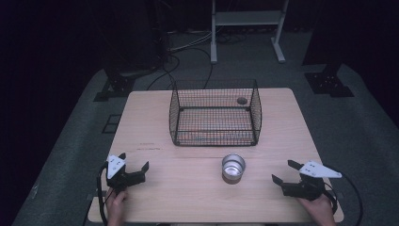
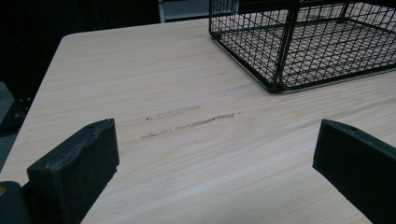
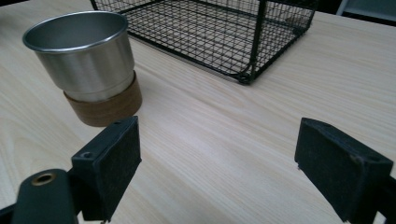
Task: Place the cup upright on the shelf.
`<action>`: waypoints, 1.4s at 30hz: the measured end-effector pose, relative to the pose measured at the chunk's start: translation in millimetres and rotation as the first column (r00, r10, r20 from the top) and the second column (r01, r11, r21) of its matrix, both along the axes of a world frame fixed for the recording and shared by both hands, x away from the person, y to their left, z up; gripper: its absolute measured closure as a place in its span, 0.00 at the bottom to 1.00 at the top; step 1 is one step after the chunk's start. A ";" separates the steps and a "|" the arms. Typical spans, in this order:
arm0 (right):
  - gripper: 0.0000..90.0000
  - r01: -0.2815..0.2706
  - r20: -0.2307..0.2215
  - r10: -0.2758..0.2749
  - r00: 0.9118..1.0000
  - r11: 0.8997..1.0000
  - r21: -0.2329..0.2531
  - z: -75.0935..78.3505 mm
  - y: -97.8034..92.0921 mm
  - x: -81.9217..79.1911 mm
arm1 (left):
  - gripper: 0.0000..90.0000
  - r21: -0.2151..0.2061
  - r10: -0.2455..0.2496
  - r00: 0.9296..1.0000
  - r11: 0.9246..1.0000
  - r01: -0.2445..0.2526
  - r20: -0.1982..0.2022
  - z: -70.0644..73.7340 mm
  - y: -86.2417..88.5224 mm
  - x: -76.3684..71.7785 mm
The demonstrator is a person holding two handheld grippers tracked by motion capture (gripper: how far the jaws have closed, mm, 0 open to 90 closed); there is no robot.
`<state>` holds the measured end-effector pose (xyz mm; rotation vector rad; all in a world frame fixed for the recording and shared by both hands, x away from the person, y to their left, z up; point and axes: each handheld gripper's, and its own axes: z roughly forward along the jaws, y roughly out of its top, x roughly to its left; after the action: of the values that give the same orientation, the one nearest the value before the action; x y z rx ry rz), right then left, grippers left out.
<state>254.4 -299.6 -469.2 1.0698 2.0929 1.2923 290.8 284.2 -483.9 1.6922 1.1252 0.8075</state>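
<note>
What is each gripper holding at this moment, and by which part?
Nothing is held. The left gripper and right gripper both rest open on the table; the metal cup stands free between them.

one cup (image 1: 233, 167), one wire basket (image 1: 215, 113)

The high view is dim: the table (image 1: 197, 188) is lit softly from above, while the floor and room fall off into near black at the edges. The picture is slightly soft and grainy. A small glare spot shines inside the cup (image 1: 233, 167). Both gripper views are brighter and evenly lit, with sharp wood grain in the middle distance. In the right gripper view, the cup (image 3: 88, 60) throws a faint shadow to its right. Near jaws look a little soft.
</note>
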 end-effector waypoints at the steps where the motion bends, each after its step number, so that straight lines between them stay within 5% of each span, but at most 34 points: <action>1: 0.15 -0.013 0.003 0.013 1.000 1.000 -0.004 1.3 3.0 -1.0 | 0.00 0.000 0.000 1.000 1.000 0.000 0.000 0.0 0.0 0.0; 28: 0.15 -0.145 0.023 0.146 0.989 0.988 -0.058 10.5 40.0 -6.3 | 0.00 0.011 -0.005 1.000 1.000 0.005 0.002 -0.2 -1.5 -1.1; 42: 0.14 -0.235 -0.009 0.235 0.972 0.969 -0.081 15.2 69.8 -1.2 | 0.00 0.002 -0.003 1.000 1.000 0.003 0.003 -0.1 -0.6 -1.2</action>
<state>253.2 -229.8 -454.0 0.8050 2.3064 1.2992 289.6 283.6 -484.0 1.6934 1.1199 0.8101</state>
